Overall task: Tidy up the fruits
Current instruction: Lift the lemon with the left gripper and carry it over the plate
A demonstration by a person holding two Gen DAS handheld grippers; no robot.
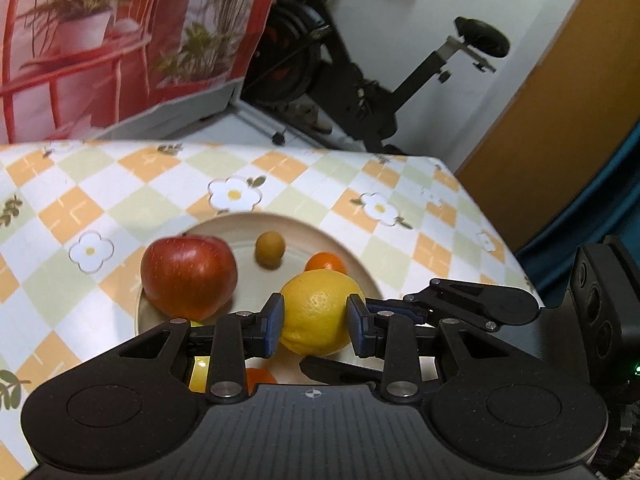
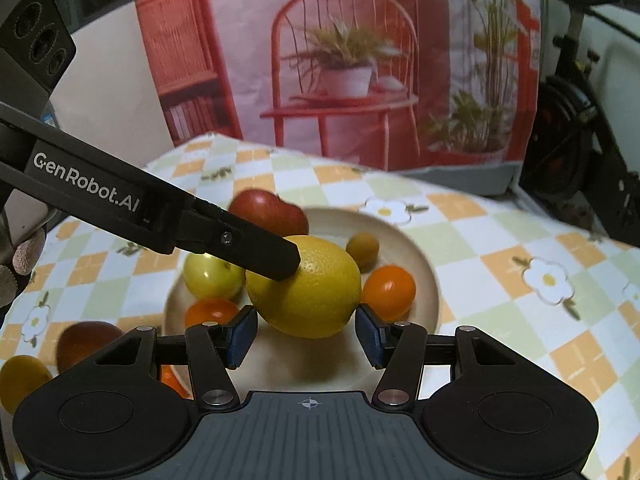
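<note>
1. Two loose fruits lie off the plate on the far left of the right wrist view: a dull yellow round one [image 2: 20, 376] and a brown, matte one [image 2: 86, 340], both on the glossy checked tablecloth [image 2: 520, 264] with its printed daisies.
2. The left gripper [image 1: 317, 319] slants down toward the plate. Its ribbed blue pads [image 1: 274, 322] are clamped on either side of the lemon [image 2: 312, 292]. From the right camera one of its black fingers shows side-on, resting on the lemon's upper left.
3. The plate [image 2: 424, 264] is round, cream and smooth, with a raised rim. At its left sit a pale green apple [image 2: 212, 276] and a small shiny orange fruit [image 2: 210, 312]. A waxy red apple [image 1: 188, 276] stands behind them.
4. The lemon is over the middle of the plate, oval and pebbled (whether it rests there or is lifted I cannot tell).
5. The right gripper [image 2: 306, 332] also tilts downward. Its jaws are set wider, and its blue pads [image 2: 370, 334] meet the lemon's near flanks, gripping it too.
6. To the right of the lemon lie a small tan, egg-shaped fruit [image 2: 362, 248] and a glossy orange one [image 2: 390, 292], both on the plate.
</note>
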